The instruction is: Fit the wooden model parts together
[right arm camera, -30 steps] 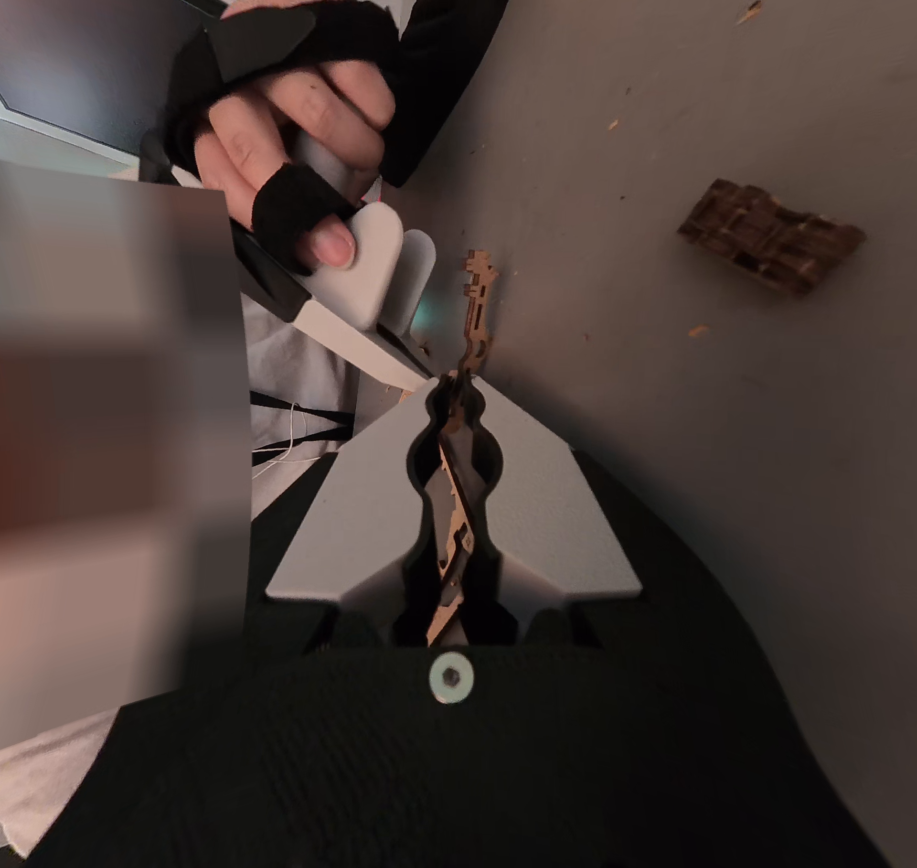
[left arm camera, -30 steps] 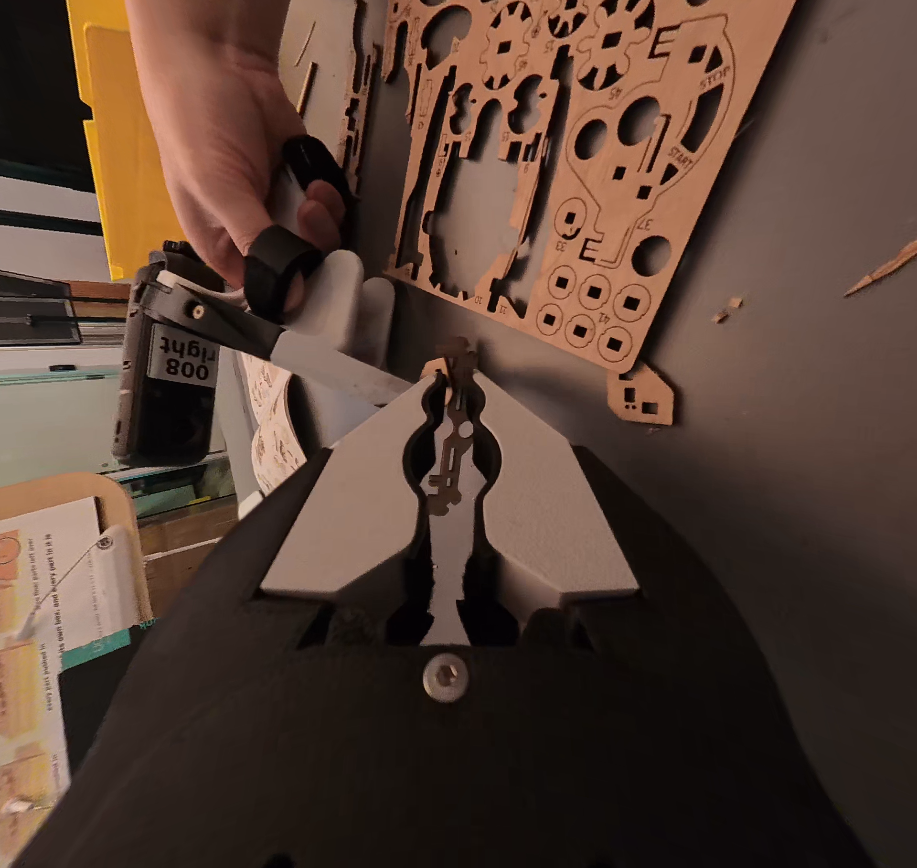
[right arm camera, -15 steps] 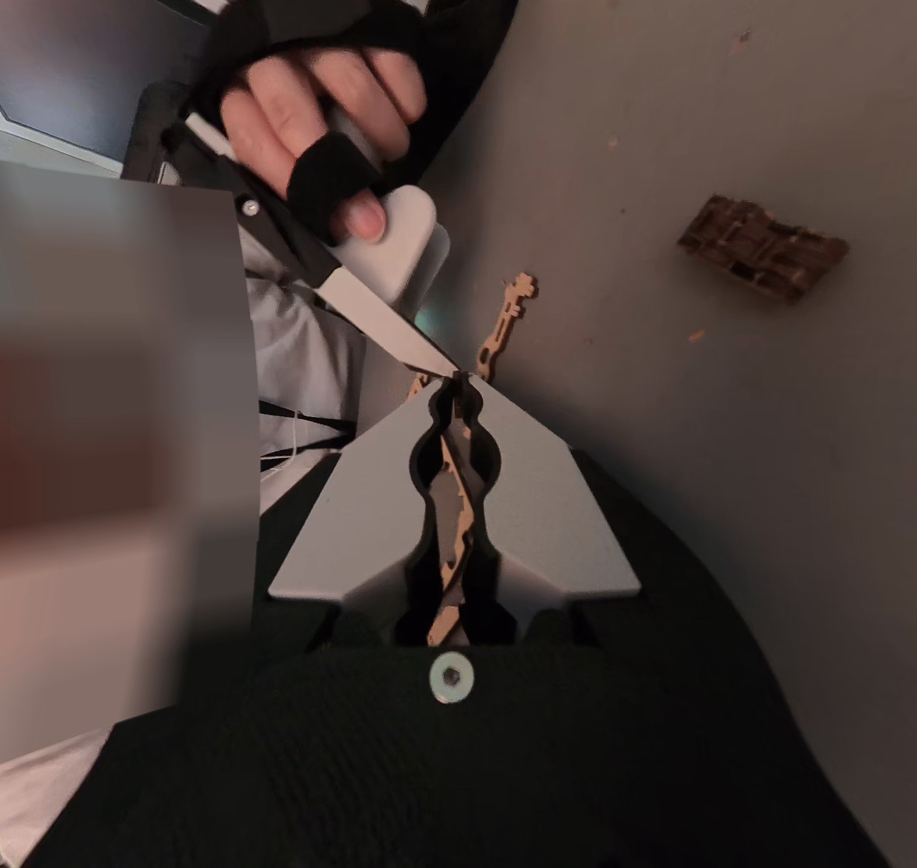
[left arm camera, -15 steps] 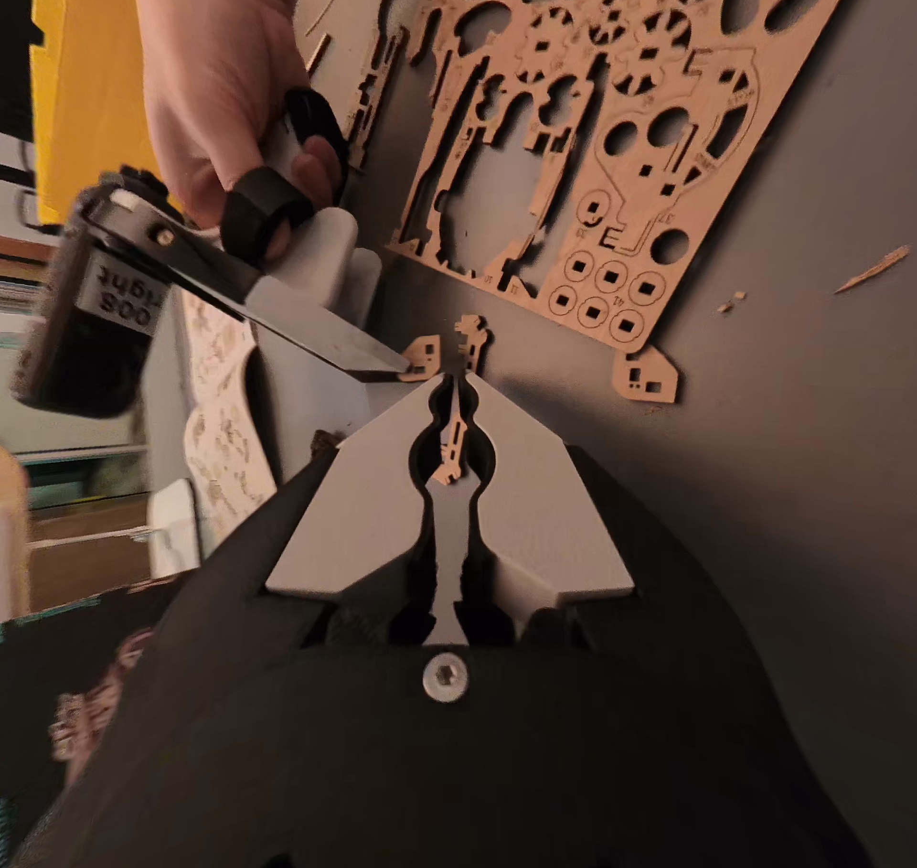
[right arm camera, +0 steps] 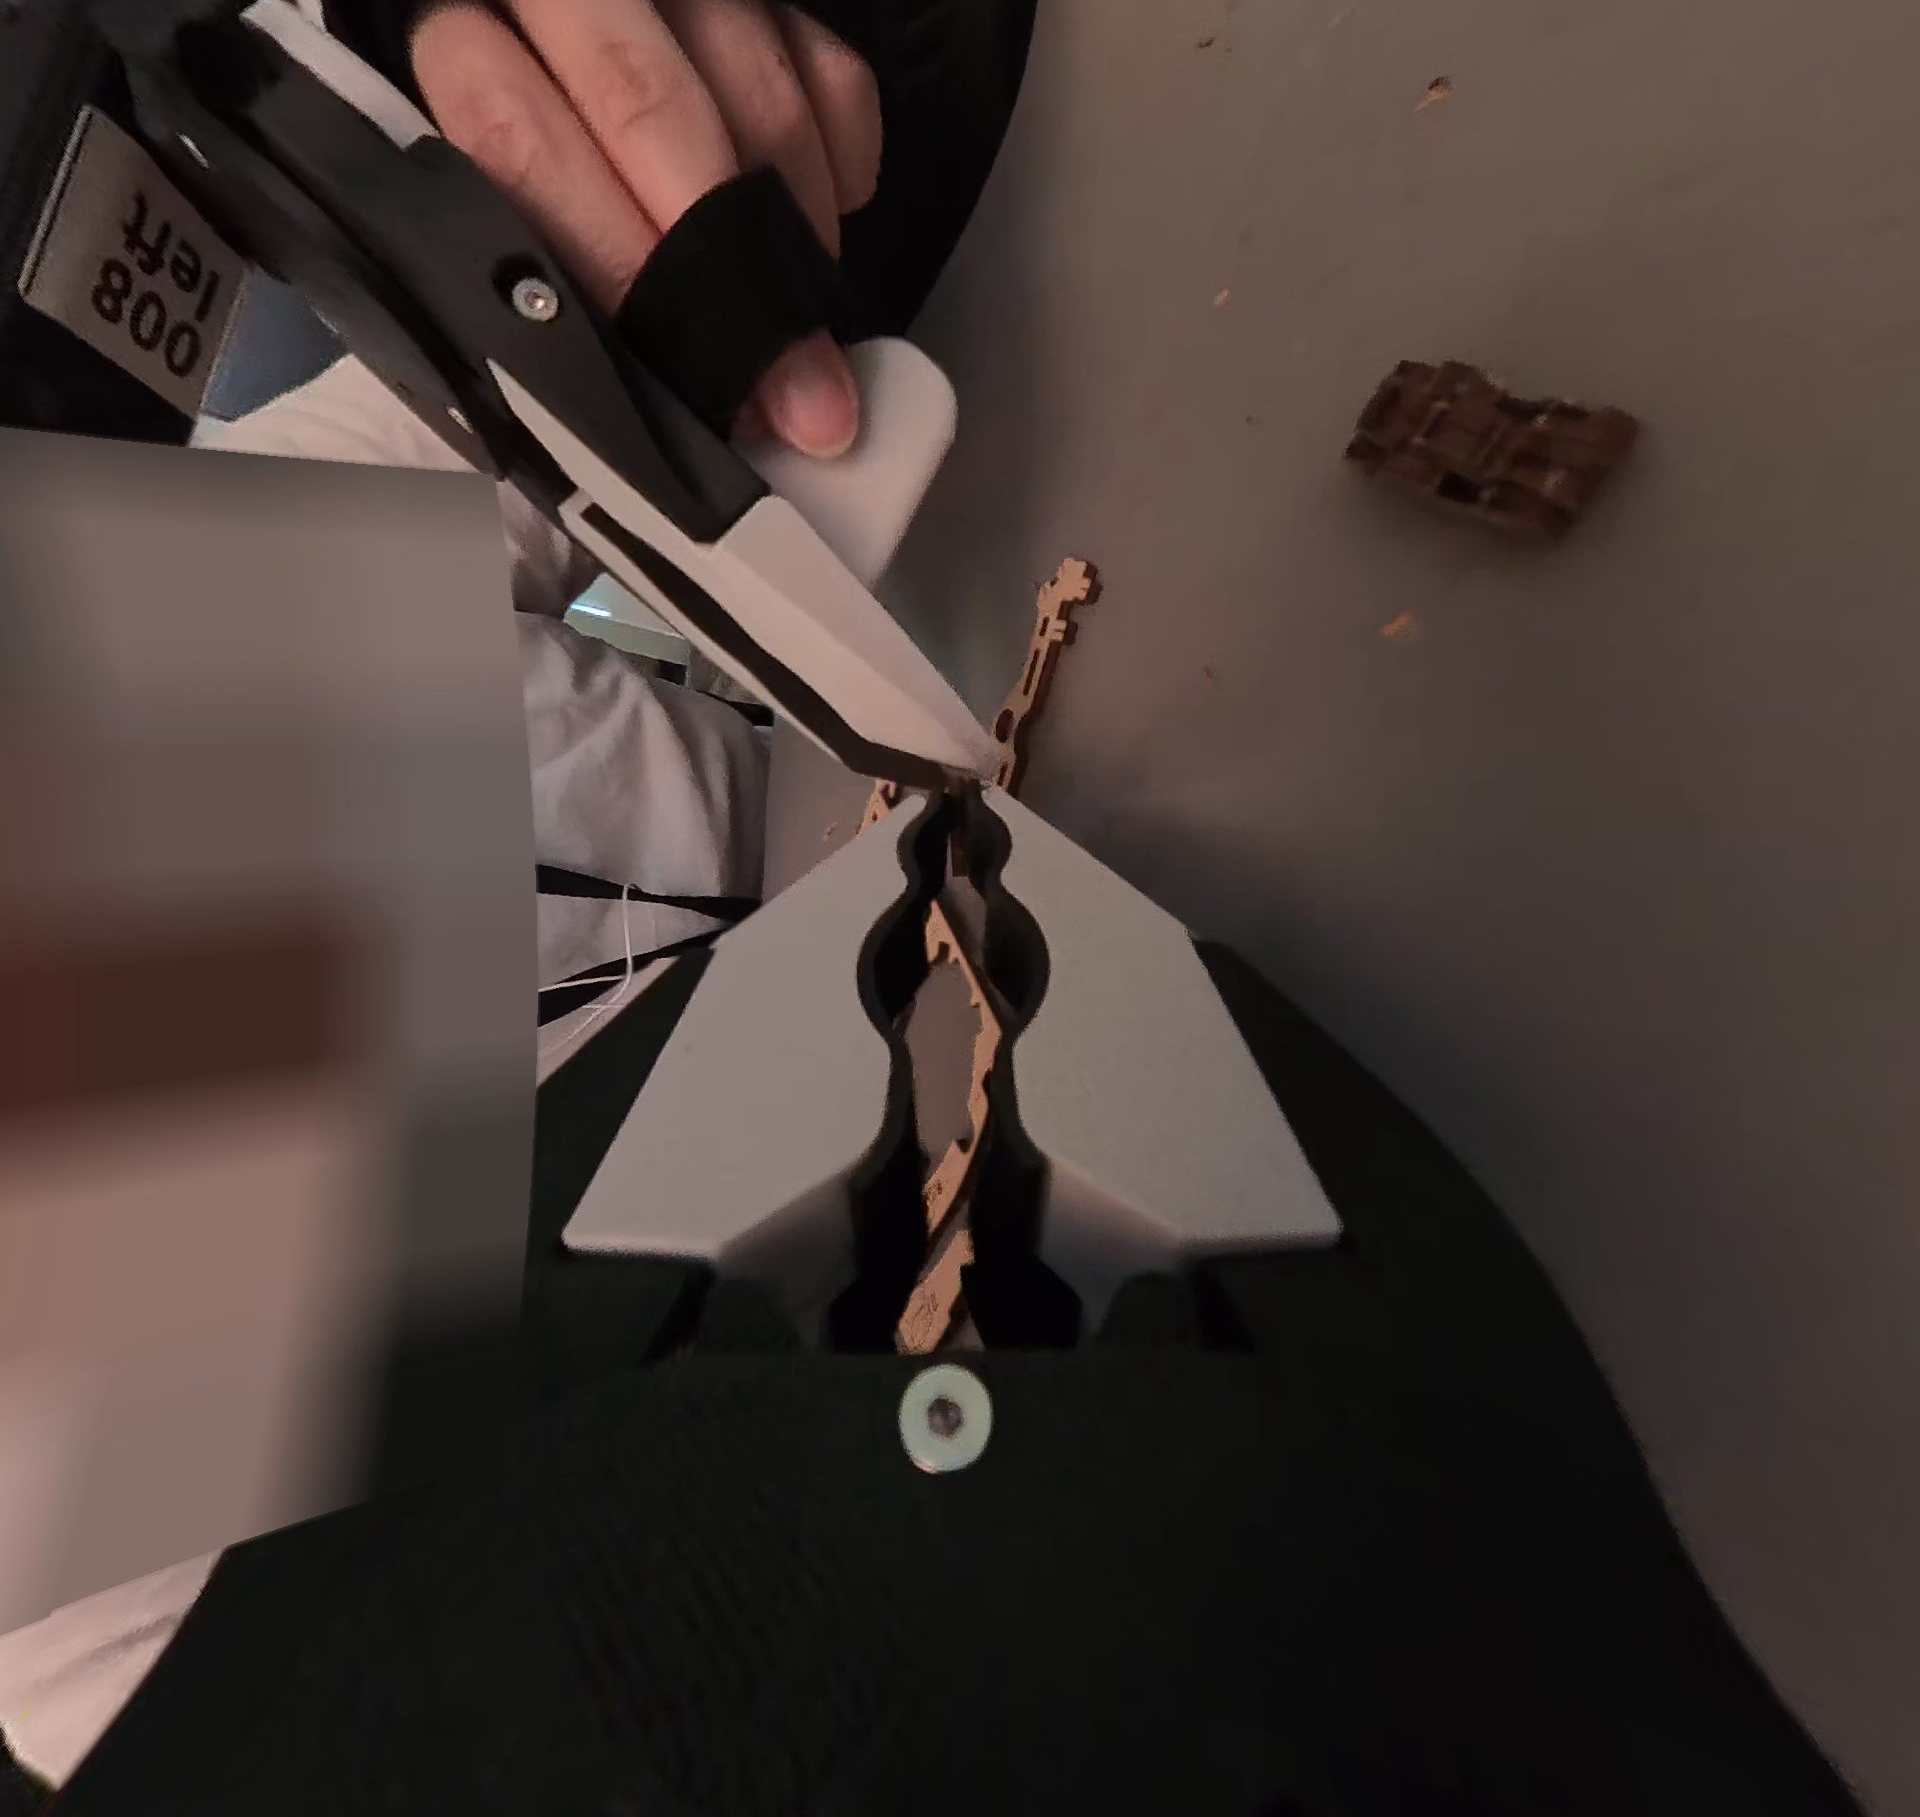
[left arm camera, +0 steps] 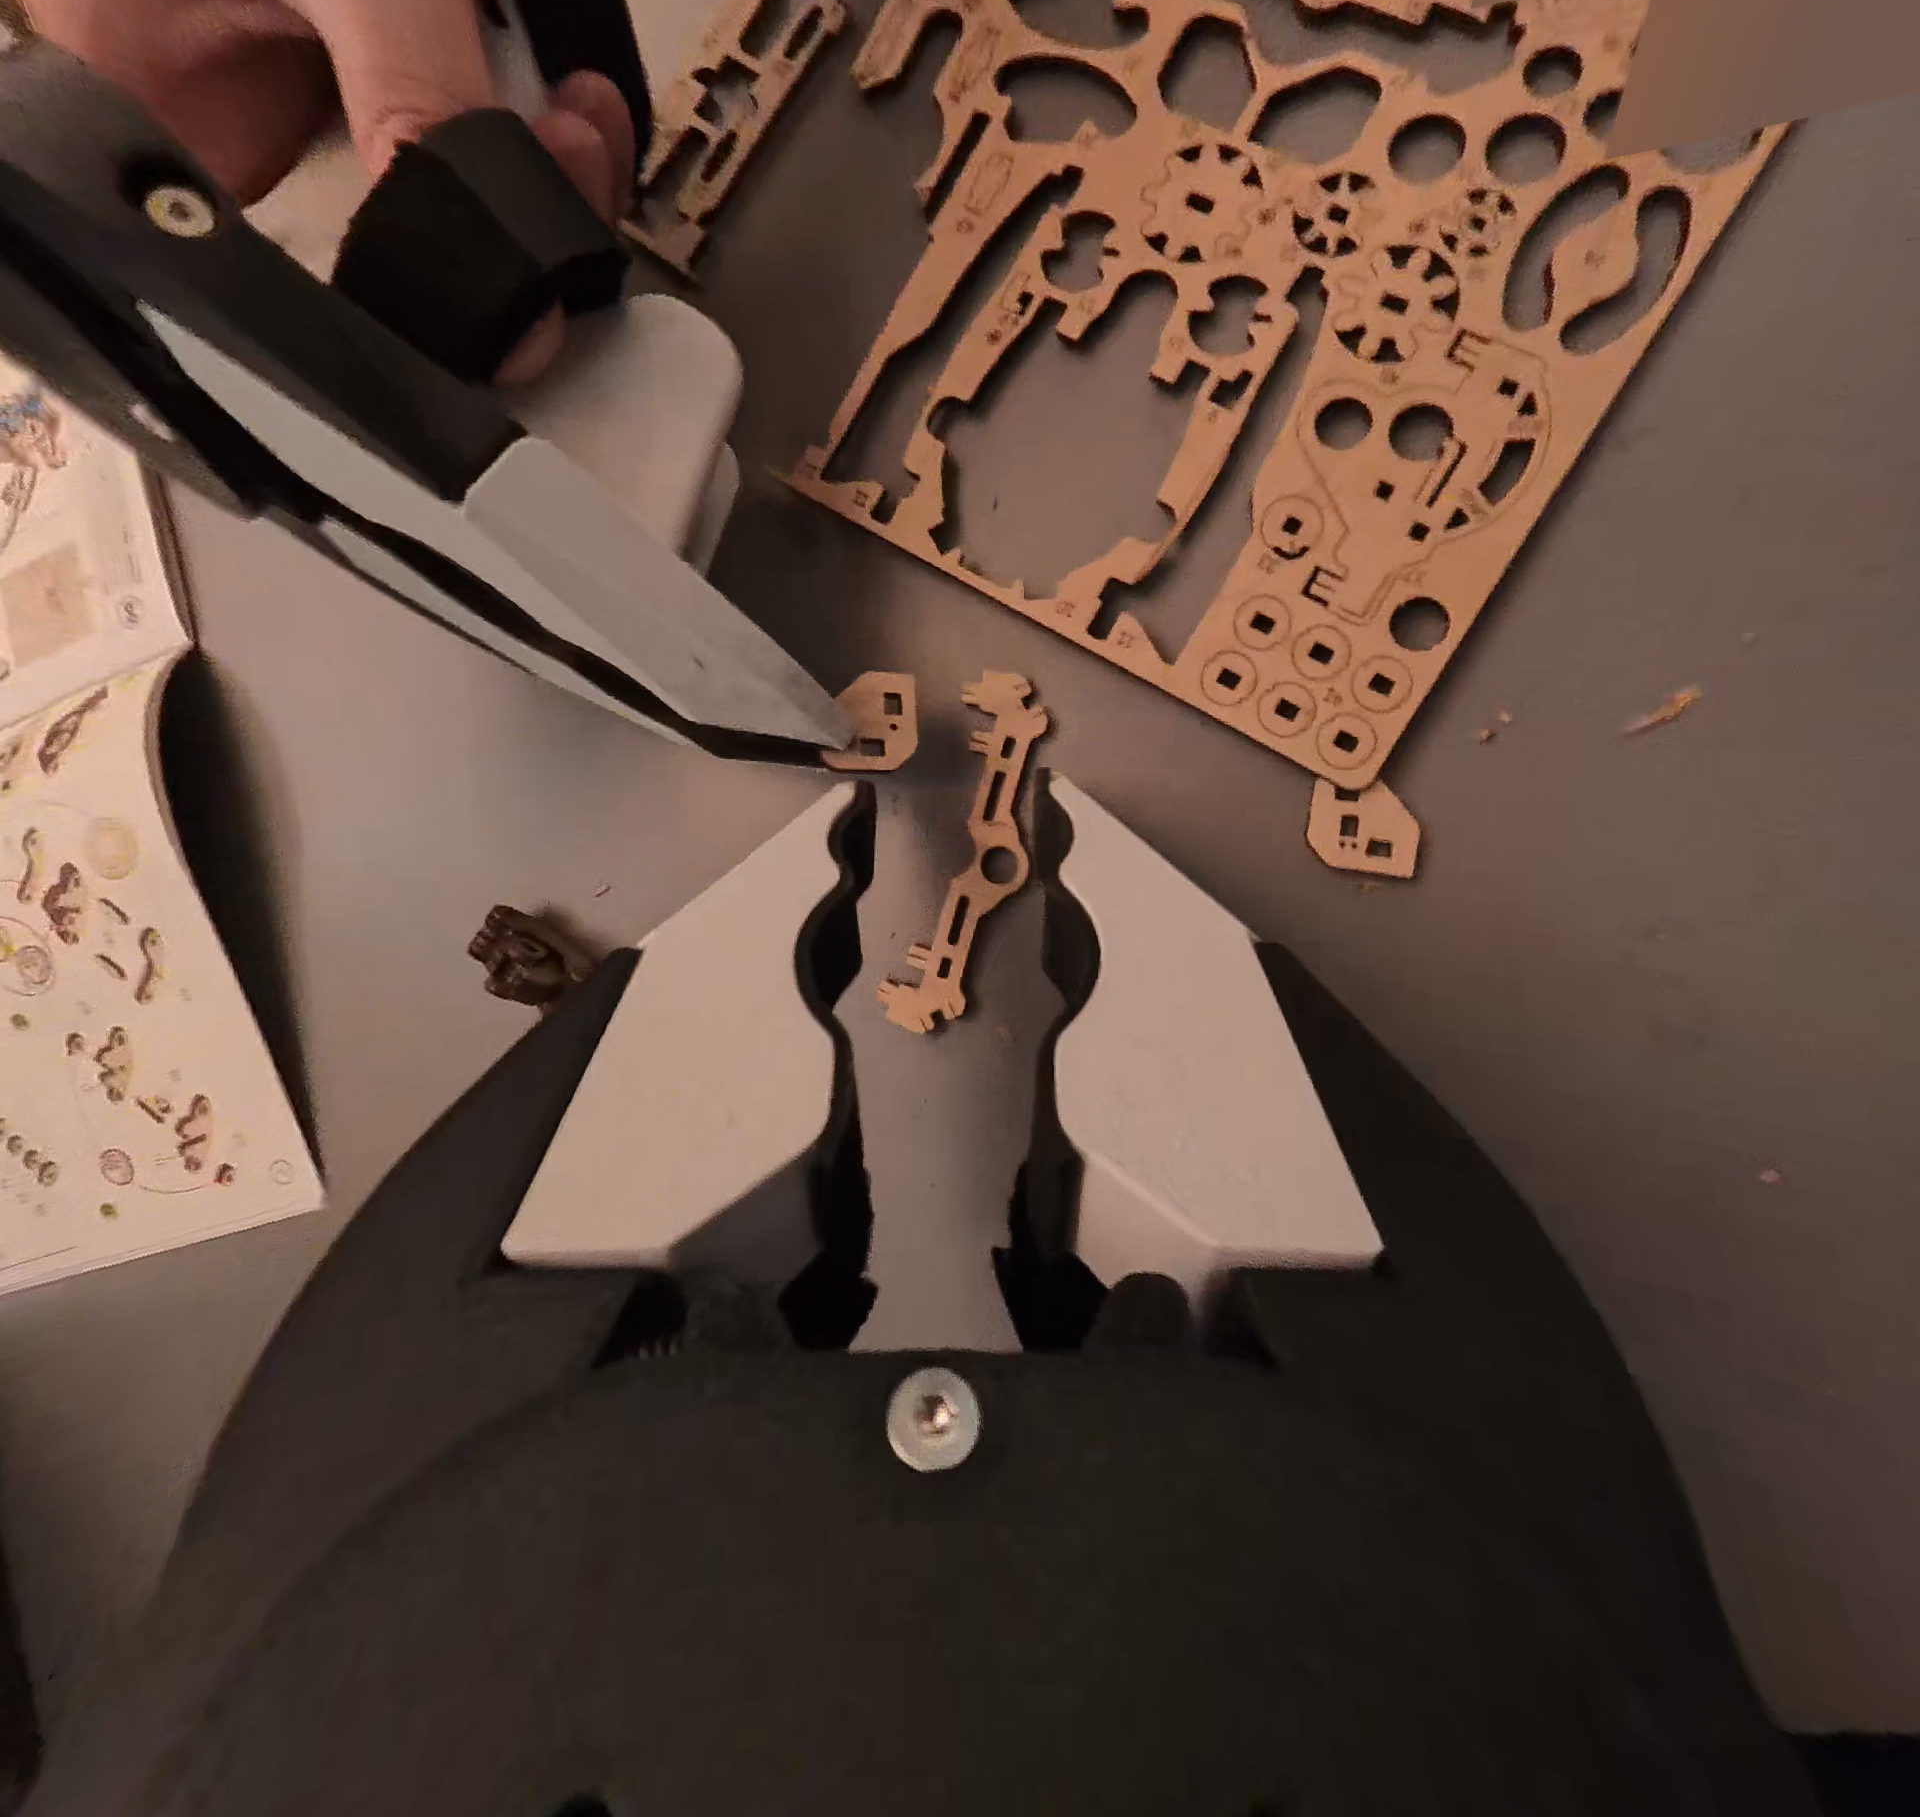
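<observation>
In the left wrist view, the left gripper (left arm camera: 951, 811) has its fingers spread apart with nothing between them; a slim slotted wooden strip (left arm camera: 977, 858) lies flat on the grey counter (left arm camera: 1610, 1040) in the gap, touching neither finger. The right gripper (left arm camera: 831, 733) reaches in from the upper left, its fingers clenched on a small notched wooden tab (left arm camera: 883, 723) just beside the strip's upper end. A punched-out plywood sheet (left arm camera: 1299, 417) lies beyond, a second small tab (left arm camera: 1361, 832) at its corner, and an instruction booklet (left arm camera: 104, 936) to the left. In the right wrist view, the right gripper (right arm camera: 951, 801) is squeezed tight on a toothed wooden piece (right arm camera: 956, 1123) running back between its fingers; the left gripper's tips (right arm camera: 961, 749) meet it at the front, with the strip (right arm camera: 1039, 666) behind. A dark assembled block (right arm camera: 1486, 463) sits well apart. The joining step looks under way but unfinished: the next move probably calls for regrasping the strip and lining its slots up with the held piece.
</observation>
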Demonstrator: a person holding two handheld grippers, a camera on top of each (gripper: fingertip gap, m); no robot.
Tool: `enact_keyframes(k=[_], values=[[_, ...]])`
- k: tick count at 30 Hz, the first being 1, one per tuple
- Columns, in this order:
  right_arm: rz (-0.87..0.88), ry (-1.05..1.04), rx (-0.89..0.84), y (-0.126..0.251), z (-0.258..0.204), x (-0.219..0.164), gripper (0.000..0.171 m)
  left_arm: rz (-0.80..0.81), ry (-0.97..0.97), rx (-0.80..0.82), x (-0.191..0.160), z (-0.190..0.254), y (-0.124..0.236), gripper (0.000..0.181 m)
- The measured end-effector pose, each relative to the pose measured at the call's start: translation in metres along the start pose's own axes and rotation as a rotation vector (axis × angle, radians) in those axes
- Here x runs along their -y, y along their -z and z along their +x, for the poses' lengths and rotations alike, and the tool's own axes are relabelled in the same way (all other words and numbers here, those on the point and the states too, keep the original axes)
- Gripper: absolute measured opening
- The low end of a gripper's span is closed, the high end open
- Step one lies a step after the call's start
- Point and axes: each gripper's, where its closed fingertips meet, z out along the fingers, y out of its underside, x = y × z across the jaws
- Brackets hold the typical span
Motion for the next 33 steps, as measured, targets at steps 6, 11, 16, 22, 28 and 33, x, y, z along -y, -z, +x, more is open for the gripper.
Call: enact_keyframes(k=[6, 11, 16, 22, 28, 33], values=[[0.052, 0.088, 0.036, 0.006, -0.015, 0.011, 0.000, 0.135, 0.326, 0.018, 0.003, -0.015, 0.007, 0.015], [0.118, 0.207, 0.031, 0.011, -0.028, 0.023, 0.000, 0.309, 0.515, -0.050, 0.018, -0.015, 0.020, 0.018], [0.134, 0.252, 0.029, 0.010, -0.033, 0.026, 0.000, 0.396, 0.615, -0.064, 0.024, -0.024, 0.031, 0.007], [0.121, 0.274, 0.024, 0.011, -0.032, 0.024, 0.004, 0.422, 0.695, -0.135, 0.021, -0.024, 0.031, 0.001], [0.108, 0.257, 0.014, 0.011, -0.027, 0.023, 0.008, 0.420, 0.704, -0.138, 0.019, -0.025, 0.031, 0.001], [0.092, 0.295, -0.037, 0.008, -0.023, 0.022, 0.006, 0.431, 0.735, -0.166, 0.019, -0.026, 0.029, 0.001]])
